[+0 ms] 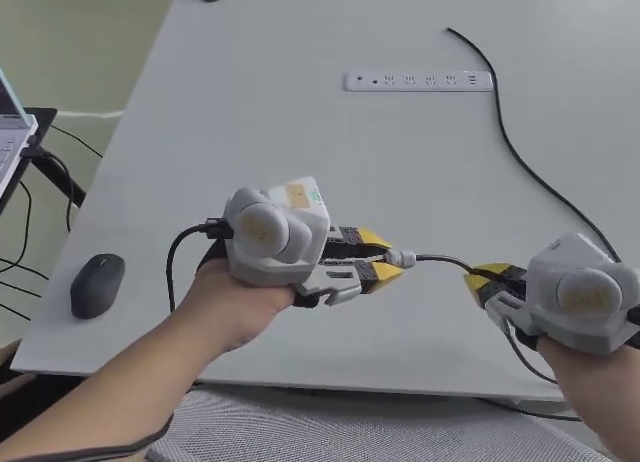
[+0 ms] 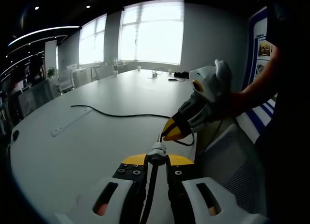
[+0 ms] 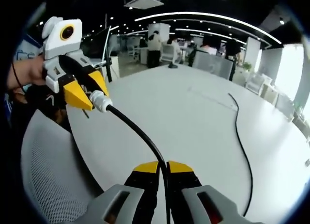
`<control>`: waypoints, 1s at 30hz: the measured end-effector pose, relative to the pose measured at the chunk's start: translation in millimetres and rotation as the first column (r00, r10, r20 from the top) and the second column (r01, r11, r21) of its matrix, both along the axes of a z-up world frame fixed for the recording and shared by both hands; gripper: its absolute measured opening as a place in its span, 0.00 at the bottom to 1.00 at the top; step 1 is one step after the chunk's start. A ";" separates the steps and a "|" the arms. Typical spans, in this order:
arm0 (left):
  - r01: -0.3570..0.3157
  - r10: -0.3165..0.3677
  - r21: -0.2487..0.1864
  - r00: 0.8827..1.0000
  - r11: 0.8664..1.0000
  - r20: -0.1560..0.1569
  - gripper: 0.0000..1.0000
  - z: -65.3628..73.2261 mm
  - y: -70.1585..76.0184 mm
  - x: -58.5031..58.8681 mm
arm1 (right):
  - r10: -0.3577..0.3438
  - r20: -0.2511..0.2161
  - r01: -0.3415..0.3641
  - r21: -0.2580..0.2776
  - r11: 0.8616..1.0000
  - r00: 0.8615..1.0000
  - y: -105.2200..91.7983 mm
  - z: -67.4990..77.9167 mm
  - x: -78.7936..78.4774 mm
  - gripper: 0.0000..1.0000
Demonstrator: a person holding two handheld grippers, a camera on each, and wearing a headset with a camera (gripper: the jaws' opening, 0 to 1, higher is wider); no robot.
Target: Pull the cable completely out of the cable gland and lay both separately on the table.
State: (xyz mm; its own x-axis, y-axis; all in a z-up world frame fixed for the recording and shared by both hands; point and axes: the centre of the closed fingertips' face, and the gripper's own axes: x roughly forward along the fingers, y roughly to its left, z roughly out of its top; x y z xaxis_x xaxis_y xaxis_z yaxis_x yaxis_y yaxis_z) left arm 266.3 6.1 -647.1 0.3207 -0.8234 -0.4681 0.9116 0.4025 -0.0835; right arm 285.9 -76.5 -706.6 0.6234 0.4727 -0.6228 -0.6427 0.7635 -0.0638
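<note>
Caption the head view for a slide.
Left gripper clamps the cable gland while right gripper grips its black cable over the white table.

The left gripper [image 1: 396, 262] and the right gripper [image 1: 474, 278] each have a light grey rounded body, black jaws with yellow tips and small screws [image 2: 122, 170]. A black wire [image 1: 180, 250] leaves the left one's back. A thin black band [image 3: 17, 74] circles the left wrist.

The small white cable gland [image 1: 400, 256] was threaded on the thin black cable [image 1: 441, 259], both held level in the air at the near side, gland left, cable running rightward out of it.
</note>
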 end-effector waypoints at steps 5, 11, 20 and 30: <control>0.004 -0.004 -0.002 1.000 1.000 -0.002 0.15 0.9 0.0 0.5 | -0.002 0.011 0.003 -0.011 1.000 1.000 -1.1 3.4 -0.9 0.01; 0.009 -0.009 0.001 1.000 1.000 -0.007 0.15 0.6 -1.0 -0.2 | 0.067 0.030 -0.066 -0.062 0.996 0.997 5.5 4.1 -8.9 0.05; 0.016 -0.016 0.004 1.000 1.000 -0.018 0.15 -0.4 0.2 -3.2 | 0.228 0.127 -0.207 -0.160 0.965 0.965 28.9 31.8 -19.1 0.12; 0.028 -0.027 0.004 0.999 1.000 -0.024 0.15 -1.6 1.9 -6.1 | 0.379 0.181 -0.338 -0.223 0.914 0.907 66.9 46.9 -21.8 0.07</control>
